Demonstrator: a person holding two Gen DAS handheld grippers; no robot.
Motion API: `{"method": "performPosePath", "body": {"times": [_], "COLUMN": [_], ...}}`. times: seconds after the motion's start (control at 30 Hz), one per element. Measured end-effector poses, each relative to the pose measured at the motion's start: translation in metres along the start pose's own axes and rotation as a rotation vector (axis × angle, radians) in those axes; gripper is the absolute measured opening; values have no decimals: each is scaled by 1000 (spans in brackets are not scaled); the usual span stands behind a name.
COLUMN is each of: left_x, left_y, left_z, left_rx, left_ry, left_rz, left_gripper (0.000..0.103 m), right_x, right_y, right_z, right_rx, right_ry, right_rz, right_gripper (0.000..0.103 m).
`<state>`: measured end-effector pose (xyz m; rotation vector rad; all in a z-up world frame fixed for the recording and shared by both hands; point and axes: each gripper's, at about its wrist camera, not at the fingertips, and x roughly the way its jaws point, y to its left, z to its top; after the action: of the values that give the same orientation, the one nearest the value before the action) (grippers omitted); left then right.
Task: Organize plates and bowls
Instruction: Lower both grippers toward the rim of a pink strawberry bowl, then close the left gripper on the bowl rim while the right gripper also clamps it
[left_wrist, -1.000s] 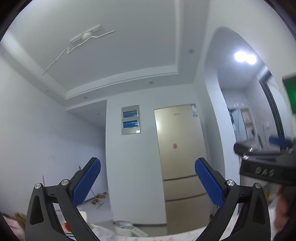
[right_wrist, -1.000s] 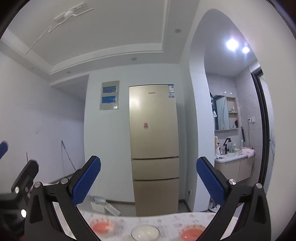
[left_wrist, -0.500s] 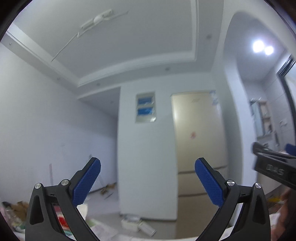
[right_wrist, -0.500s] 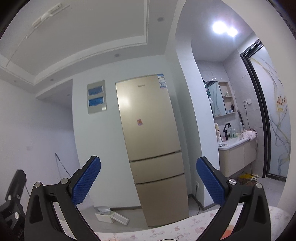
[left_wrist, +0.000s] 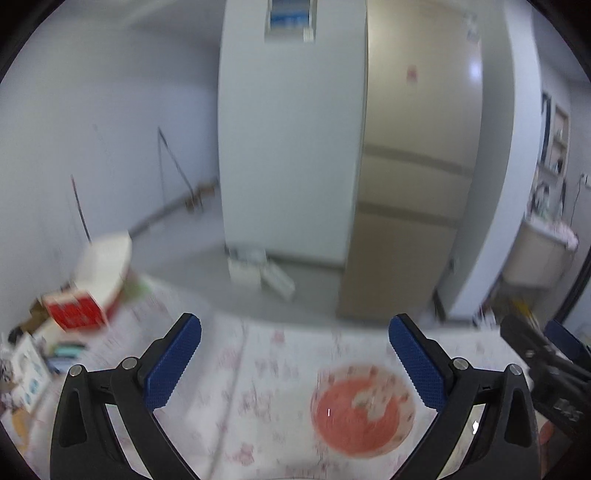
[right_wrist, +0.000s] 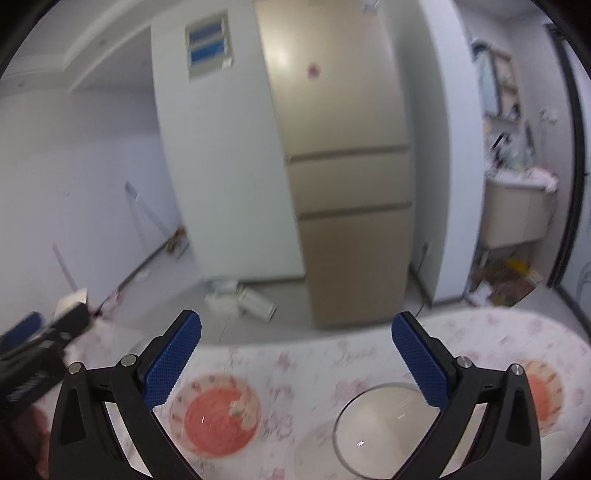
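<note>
The left gripper (left_wrist: 295, 363) has its two blue pads wide apart and nothing is between them; the right gripper (right_wrist: 297, 363) is the same, spread wide and empty. Both hang above the table (right_wrist: 480, 332), which wears a white cloth with small pink flowers, and neither touches any dish. I judge that the wide opening is kept so that a rim can pass between the pads when a tool goes down. From the left wrist view, a pink bowl (left_wrist: 364, 410) stands on the cloth a little to the right of the middle line, under the right pad. From the right wrist view the same kind of pink bowl (right_wrist: 216, 413) is on the left, a white bowl (right_wrist: 384, 424) stands near the middle-right, partly behind the right finger, and another pink dish (right_wrist: 543, 395) lies further right, half hidden. These dishes are apart from each other, not stacked, so the organizing seems not yet begun. Both pictures are blurred, so whether the pink ones are bowls or plates I cannot tell surely. Behind the table stand a beige fridge (right_wrist: 343, 166) and a red and white box (left_wrist: 92, 291) on the floor.
</note>
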<state>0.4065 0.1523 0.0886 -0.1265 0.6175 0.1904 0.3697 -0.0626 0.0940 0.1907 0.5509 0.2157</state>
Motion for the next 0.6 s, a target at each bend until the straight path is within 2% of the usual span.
{"method": "performPosePath", "body": {"times": [0.1, 0.23, 0.3, 0.37, 0.43, 0.5, 0.57, 0.6], "left_x": [31, 72, 89, 100, 111, 119, 123, 123], "left_y": [8, 15, 18, 22, 28, 29, 29, 28], "left_z": [-26, -38, -44, -53, -63, -74, -78, -80], "left_rx": [-32, -88, -112, -140, -166, -189, -204, -202], "left_ry": [113, 242, 298, 343, 393, 449, 474, 479], "left_rz": [-24, -65, -68, -70, -83, -109, -128, -123], "left_gripper": [103, 90, 89, 83, 80, 78, 70, 70], "right_x": [20, 46, 58, 66, 79, 89, 98, 102], "right_y": [-7, -14, -10, -10, -8, -3, -1, 1], "right_z": [-8, -22, -31, -37, -43, -52, -58, -60], "right_rx": [52, 119, 126, 123, 108, 99, 96, 91], "right_ry": [97, 210, 262, 291, 338, 386, 429, 439], "right_rz": [109, 191, 181, 156, 145, 166, 178, 176], "right_gripper": [103, 101, 97, 94, 79, 58, 51, 51]}}
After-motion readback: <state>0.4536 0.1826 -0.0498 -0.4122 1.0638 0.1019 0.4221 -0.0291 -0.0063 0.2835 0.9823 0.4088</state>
